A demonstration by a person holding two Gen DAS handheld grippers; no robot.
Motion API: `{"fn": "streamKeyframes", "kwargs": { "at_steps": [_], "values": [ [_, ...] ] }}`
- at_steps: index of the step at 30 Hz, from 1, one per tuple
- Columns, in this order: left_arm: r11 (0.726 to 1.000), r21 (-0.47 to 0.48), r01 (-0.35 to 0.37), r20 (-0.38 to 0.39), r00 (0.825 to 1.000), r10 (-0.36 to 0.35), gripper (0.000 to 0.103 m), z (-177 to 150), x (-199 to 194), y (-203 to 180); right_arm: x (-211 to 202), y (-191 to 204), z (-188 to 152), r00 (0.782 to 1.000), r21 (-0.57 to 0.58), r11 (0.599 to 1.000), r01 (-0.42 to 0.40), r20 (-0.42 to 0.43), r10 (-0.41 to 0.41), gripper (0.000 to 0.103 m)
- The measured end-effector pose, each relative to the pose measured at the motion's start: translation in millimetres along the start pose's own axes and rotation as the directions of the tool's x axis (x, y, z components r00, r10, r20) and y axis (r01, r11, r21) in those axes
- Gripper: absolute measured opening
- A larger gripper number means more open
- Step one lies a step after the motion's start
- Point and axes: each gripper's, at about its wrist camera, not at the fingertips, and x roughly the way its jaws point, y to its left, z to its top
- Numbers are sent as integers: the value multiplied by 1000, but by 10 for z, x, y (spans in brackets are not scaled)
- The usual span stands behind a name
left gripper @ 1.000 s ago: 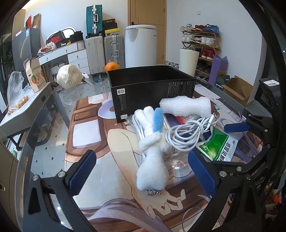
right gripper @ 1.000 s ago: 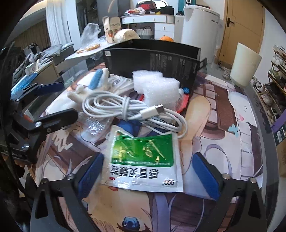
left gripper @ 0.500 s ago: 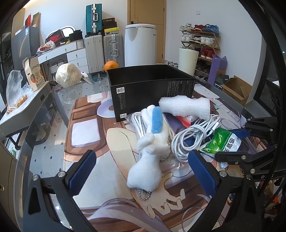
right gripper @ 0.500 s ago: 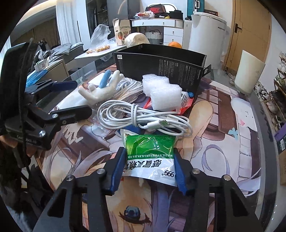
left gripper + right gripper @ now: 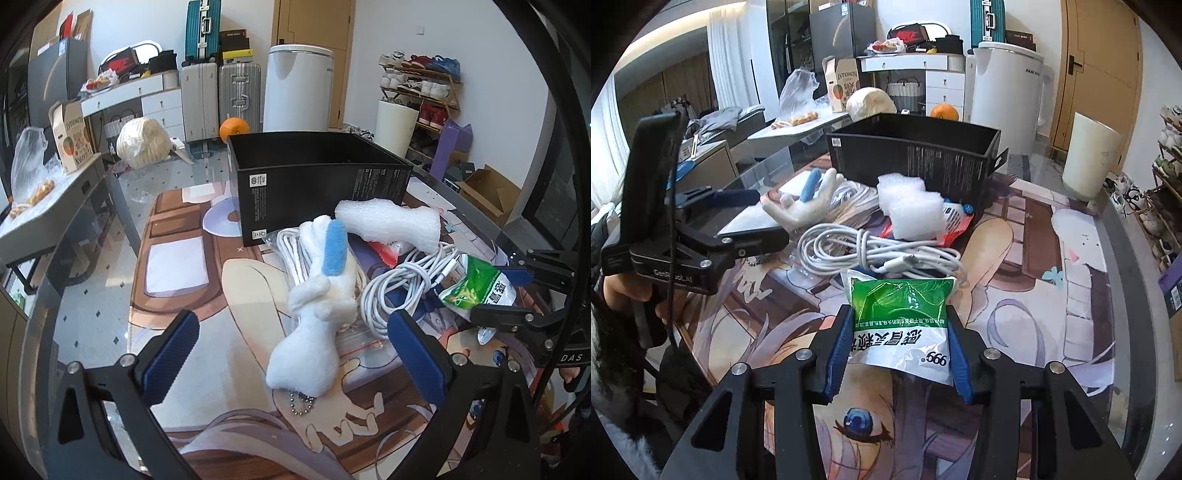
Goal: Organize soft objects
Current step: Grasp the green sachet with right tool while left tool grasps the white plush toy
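- Tall white bin (image 5: 298, 88) by a wooden door (image 5: 314, 55), against the back wall.
- Two silver suitcases (image 5: 219, 99) just left of the bin, a teal suitcase (image 5: 201, 31) stacked on top.
- Orange (image 5: 233, 128) near the suitcases' base.
- White drawer unit (image 5: 147, 99) along the left wall, cluttered on top.
- Open cardboard box (image 5: 70, 134) on a grey side shelf, beside a clear plastic bag (image 5: 27, 173).
- Shoe rack (image 5: 424, 92) full of sneakers at right, white cylinder bin (image 5: 397, 127) in front.
- Printed cartoon mat (image 5: 207, 295) covering the counter.

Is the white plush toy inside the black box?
No, the white plush toy lies on the table mat in front of the black box, outside it.
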Motion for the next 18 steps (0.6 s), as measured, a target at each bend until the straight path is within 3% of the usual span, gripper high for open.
{"fn": "streamKeyframes", "kwargs": {
  "at_steps": [2, 11, 18],
  "values": [
    [1000, -1, 15, -3, 1000, -15, 92, -2, 10, 4, -20, -14, 7, 1000, 1, 1000, 5, 7, -5, 47],
    [996, 69, 52, -28, 998, -51, 33, -31, 36, -132, -101, -10, 27, 999, 0, 1000, 7, 37, -7, 47],
    [995, 64, 75, 14, 997, -76, 28, -28, -64, -107, -141, -4, 47, 998, -4, 1000, 4, 62, -4, 47]
  ]
}}
